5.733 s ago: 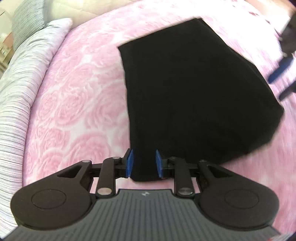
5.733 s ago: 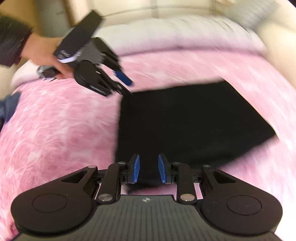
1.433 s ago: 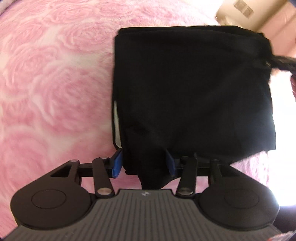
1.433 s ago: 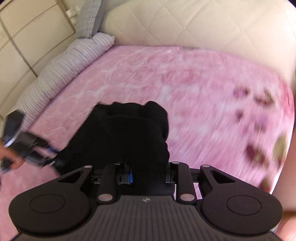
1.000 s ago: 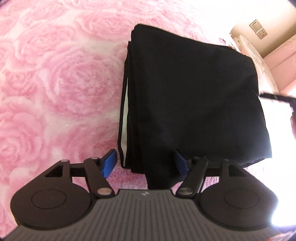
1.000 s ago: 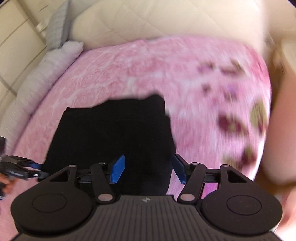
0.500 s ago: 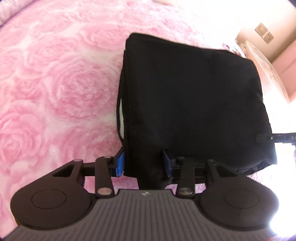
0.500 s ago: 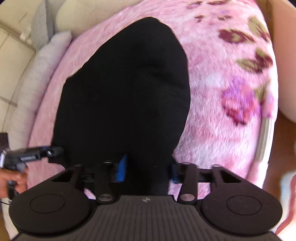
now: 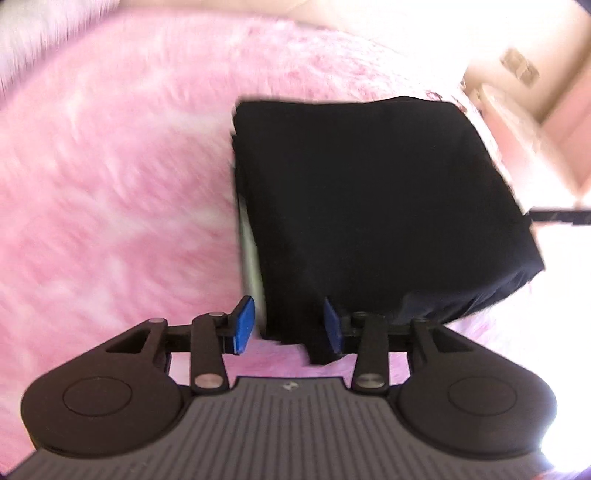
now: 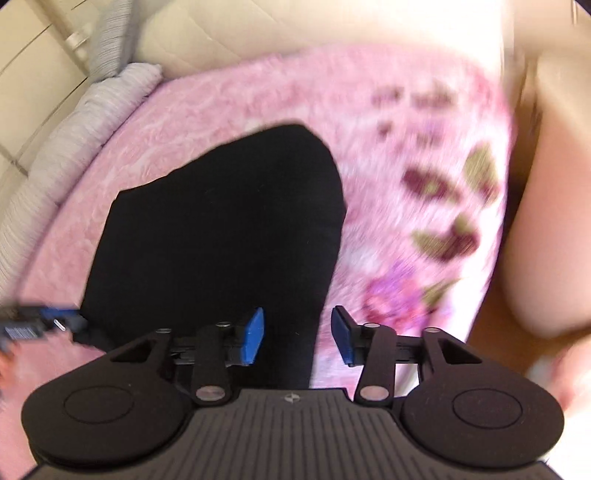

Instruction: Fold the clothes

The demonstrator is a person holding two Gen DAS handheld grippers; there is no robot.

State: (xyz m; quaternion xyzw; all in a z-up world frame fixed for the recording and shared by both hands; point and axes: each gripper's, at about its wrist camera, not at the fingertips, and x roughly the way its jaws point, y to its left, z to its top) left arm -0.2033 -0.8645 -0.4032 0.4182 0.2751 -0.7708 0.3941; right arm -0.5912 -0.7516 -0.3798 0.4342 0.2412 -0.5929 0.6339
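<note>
The black garment (image 9: 369, 206) lies folded into a thick square on the pink blanket (image 9: 110, 184). A pale strip shows along its left side. My left gripper (image 9: 288, 326) is open, with the garment's near corner between its blue pads (image 9: 243, 325) and a gap beside the left pad. In the right wrist view the same garment (image 10: 221, 229) reaches toward me. My right gripper (image 10: 298, 334) is open over the garment's near right edge, with pink blanket showing beside the right pad. The left gripper (image 10: 44, 321) shows at the garment's far left corner.
A grey striped pillow (image 10: 74, 136) and a cream padded headboard (image 10: 258, 29) border the bed at the back. The blanket's flower-printed edge (image 10: 443, 206) lies right of the garment, with a brown floor (image 10: 491, 314) beyond. Both views are motion-blurred.
Both grippers have pulled back from the garment and tilted up, so it looks smaller. The right pads, half hidden by cloth before, now show. The garment stays folded in place.
</note>
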